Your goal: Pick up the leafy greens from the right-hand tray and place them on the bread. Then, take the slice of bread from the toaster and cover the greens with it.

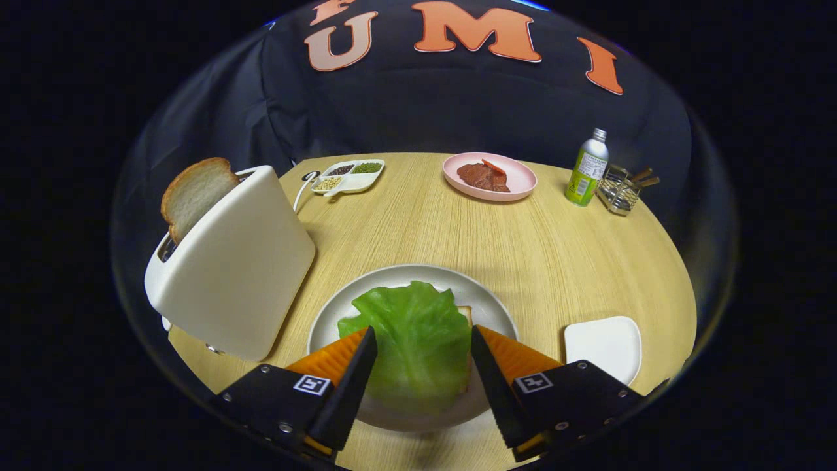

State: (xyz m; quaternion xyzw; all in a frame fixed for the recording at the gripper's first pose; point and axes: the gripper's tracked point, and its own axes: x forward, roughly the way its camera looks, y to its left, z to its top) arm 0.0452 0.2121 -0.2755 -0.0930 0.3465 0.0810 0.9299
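Observation:
A green leaf point(412, 340) lies flat on a slice of bread point(465, 315), of which only a corner shows, on a round white plate point(399, 278). My gripper point(424, 340) hovers over the leaf with its fingers spread wide to either side of it, open and pressing on nothing. Left of the plate stands a white toaster point(235, 261) with a second slice of bread point(193, 193) sticking up out of its slot. A small white square tray point(605, 343) sits to the right of the plate, beside the right finger.
At the back of the round wooden table point(523, 248) are a pink plate with meat point(489, 176), a divided white dish of grains point(346, 175), a green-labelled bottle point(587, 169) and a wire holder point(621, 188). The toaster's cord point(302, 186) runs behind it.

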